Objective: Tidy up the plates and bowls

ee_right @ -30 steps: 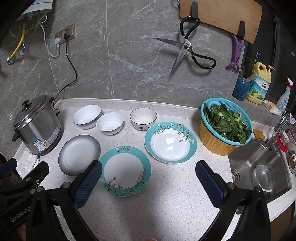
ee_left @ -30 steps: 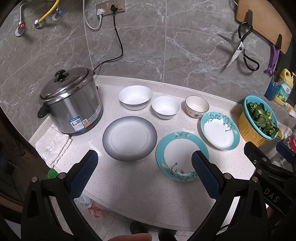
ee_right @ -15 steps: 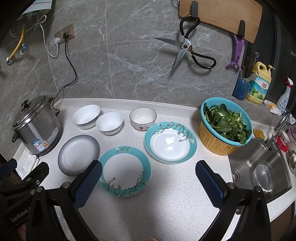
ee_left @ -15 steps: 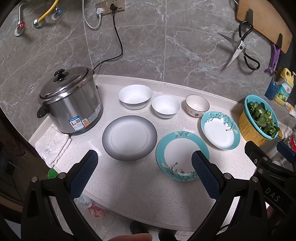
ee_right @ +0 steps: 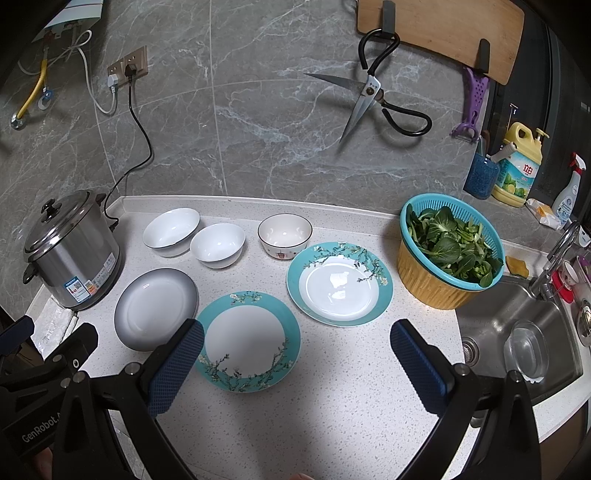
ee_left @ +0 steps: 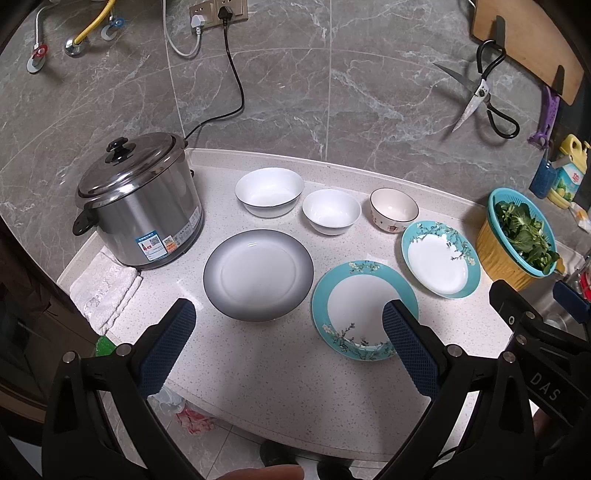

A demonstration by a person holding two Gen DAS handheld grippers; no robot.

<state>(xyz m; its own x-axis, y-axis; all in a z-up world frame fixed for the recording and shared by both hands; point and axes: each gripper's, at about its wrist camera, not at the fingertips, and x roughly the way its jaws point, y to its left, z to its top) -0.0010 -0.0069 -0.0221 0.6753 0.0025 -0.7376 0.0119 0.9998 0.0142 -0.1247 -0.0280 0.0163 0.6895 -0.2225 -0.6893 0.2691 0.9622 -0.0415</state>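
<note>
Three plates lie on the white counter: a grey-rimmed plate [ee_left: 258, 273] [ee_right: 156, 308], a near teal floral plate [ee_left: 360, 308] [ee_right: 248, 339] and a far teal floral plate [ee_left: 440, 258] [ee_right: 340, 283]. Behind them stand a large white bowl [ee_left: 269, 191] [ee_right: 171, 232], a smaller white bowl [ee_left: 331, 211] [ee_right: 218, 245] and a cream patterned bowl [ee_left: 393, 210] [ee_right: 284, 236]. My left gripper [ee_left: 288, 314] is open and empty, above the counter's front edge. My right gripper [ee_right: 297, 334] is open and empty, above the near teal plate.
A steel rice cooker [ee_left: 138, 203] stands at the left with a folded white cloth [ee_left: 105, 288] in front. A teal-and-yellow basket of greens [ee_right: 448, 254] sits by the sink [ee_right: 517, 332]. Scissors [ee_right: 369, 96] and a cutting board [ee_right: 443, 33] hang on the wall.
</note>
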